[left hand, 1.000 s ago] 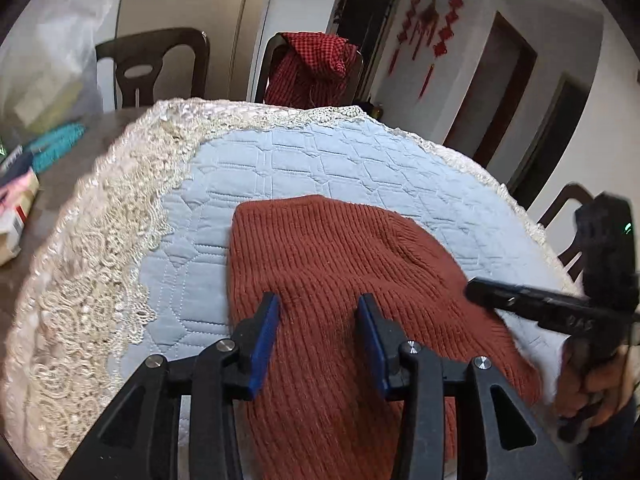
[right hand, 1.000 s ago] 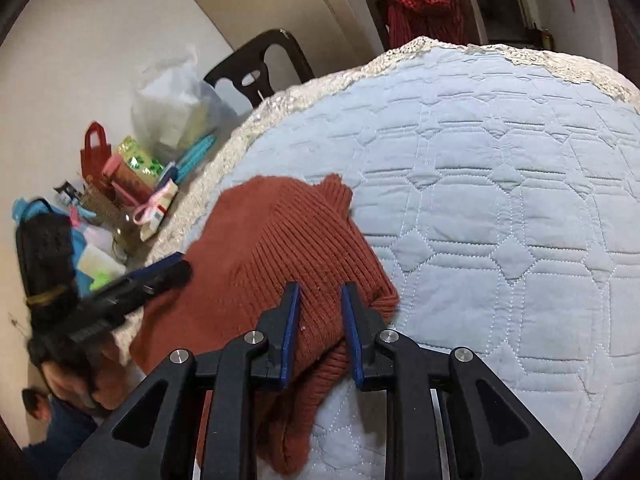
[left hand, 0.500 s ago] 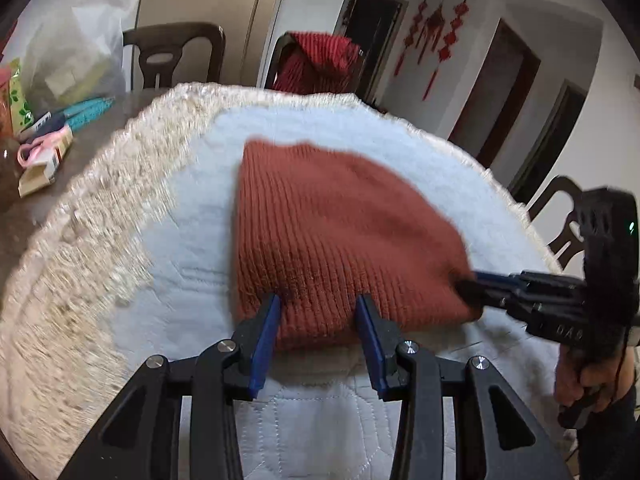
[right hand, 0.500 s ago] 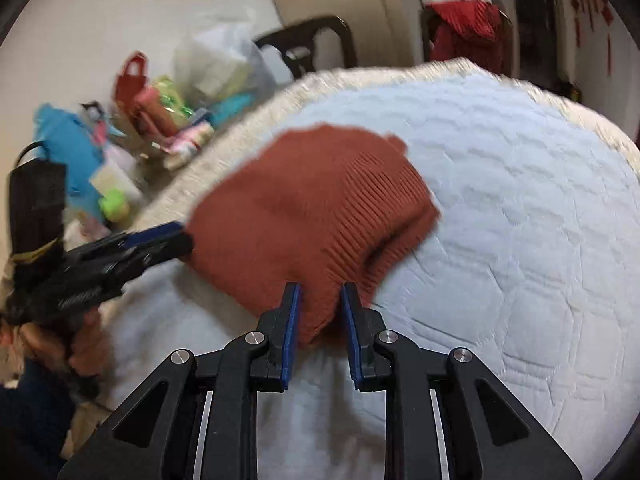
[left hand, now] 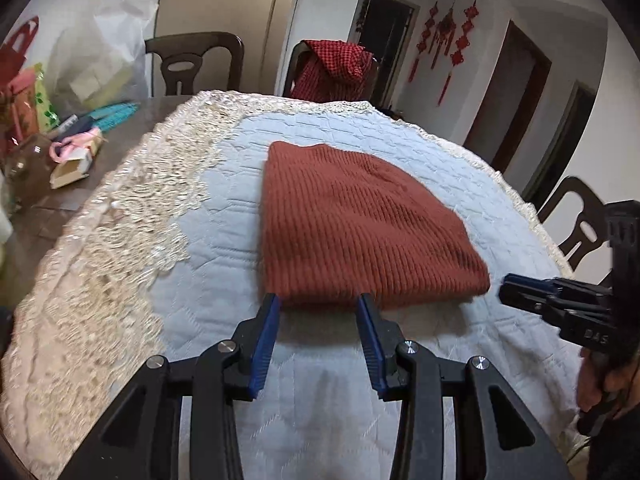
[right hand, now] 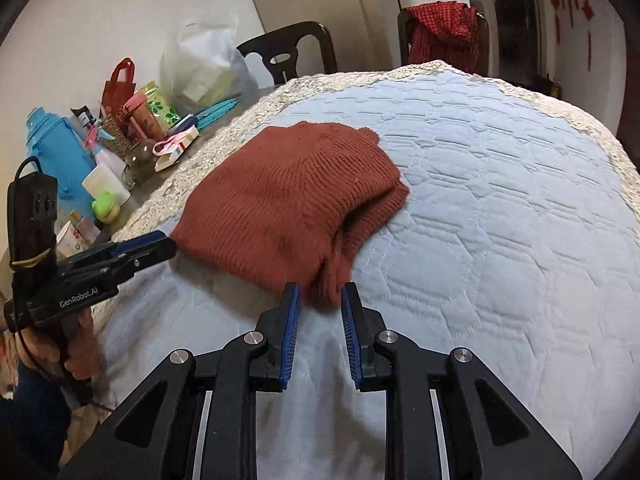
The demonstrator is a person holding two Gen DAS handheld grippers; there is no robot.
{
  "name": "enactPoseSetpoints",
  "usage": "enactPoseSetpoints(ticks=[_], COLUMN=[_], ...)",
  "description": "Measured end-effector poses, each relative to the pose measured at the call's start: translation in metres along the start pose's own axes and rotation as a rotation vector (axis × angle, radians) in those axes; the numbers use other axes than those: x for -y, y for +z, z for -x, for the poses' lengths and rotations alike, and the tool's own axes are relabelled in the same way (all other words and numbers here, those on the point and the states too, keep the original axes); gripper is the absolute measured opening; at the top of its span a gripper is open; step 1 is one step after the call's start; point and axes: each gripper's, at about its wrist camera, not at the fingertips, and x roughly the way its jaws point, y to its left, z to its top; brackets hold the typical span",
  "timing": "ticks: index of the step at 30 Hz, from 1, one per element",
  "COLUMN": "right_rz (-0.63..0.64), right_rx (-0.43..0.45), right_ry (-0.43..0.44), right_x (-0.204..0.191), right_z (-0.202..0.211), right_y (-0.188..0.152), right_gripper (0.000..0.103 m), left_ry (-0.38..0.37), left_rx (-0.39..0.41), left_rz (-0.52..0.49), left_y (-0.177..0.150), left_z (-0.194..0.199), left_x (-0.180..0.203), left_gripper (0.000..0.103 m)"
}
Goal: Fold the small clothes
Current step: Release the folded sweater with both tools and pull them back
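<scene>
Left black plastic two-finger gripper (left hand: 319, 302): angular linkage arms with triangular cut-outs, silver round screw heads at the joints, ribbed blue pads (left hand: 264, 344) lining both fingers. Seen at the left edge of the right wrist view: white "GenRobot.AI" lettering on the body, boxy black housing on top, thin black cable, yellowish band.

Right black plastic two-finger gripper (right hand: 317, 293): same build, blue pads, silver screws. White lettering at the right edge of the left view, possibly "DAS".

Bare-skinned left hand (right hand: 78, 354); dark blue sleeve below.
</scene>
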Motion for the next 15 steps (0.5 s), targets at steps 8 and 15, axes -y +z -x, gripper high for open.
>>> enactPoseSetpoints(ticks=[8,15], right_rz=[0.070,0.065], right_rx=[0.013,-0.027], right_ry=[-0.095,-0.149], right_x=[-0.013,-0.006], right_z=[0.016,-0.001], right_y=[-0.022,-0.033], right_gripper=[0.044,0.044], left_ry=[0.092,0.141], left_rx=[0.001,-0.067], left_rz=[-0.047,-0.047], left_y=[-0.011,-0.020], left_z=[0.004,-0.013], left_x=[0.013,0.013], left_gripper=[0.056,0.056])
